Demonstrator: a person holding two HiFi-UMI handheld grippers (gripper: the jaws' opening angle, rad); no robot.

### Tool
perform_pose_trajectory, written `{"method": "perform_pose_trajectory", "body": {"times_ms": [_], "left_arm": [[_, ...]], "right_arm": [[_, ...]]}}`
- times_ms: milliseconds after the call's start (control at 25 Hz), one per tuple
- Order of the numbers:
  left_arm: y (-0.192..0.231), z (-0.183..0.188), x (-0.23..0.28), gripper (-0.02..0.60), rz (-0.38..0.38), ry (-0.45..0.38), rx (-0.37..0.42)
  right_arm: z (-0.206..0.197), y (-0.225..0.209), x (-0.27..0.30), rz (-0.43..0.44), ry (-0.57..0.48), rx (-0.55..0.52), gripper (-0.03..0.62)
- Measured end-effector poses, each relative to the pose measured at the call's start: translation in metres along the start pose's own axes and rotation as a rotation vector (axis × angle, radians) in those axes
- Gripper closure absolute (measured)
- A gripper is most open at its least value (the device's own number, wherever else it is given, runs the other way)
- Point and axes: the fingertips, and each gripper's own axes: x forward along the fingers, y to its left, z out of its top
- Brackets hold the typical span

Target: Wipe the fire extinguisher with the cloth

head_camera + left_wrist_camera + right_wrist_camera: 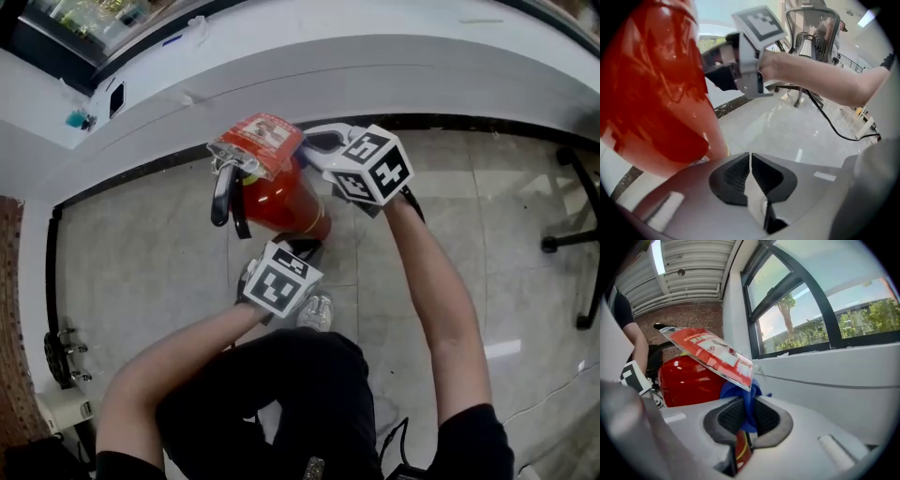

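Right gripper view is showing the right gripper [745, 420] clamping the cloth [740, 391] near the top of the fire extinguisher [689, 380] standing on the floor [141, 262], while the left gripper [750, 176], jaws together and empty, is steadying nothing, so hard wiping is probably risking a tip-over.

Holds the left tool [750, 161] close in and pointed steeply down, jaws pressed together on nothing. Reaches the bare right forearm forward with the right tool [747, 416], jaws clamped on the blue cloth [742, 394].

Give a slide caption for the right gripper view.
Right gripper pinches a blue cloth beside the red fire extinguisher.
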Motion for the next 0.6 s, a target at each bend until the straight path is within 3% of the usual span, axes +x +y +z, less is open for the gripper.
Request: {"method": "perform_pose_trajectory", "body": {"times_ms": [320,600], "left_arm": [[0.02,0.008,-0.058,0.489,0.053,-0.119,-0.064],[0.03,0.002,-0.093,0.426,0.1,-0.162,-0.089]], "right_arm": [[-0.015,0.036,-0.05,-0.076,-0.013,0.083,0.565],[-0.033,0.099,-0.055,0.003,0.026,0.089,0.565]]}}
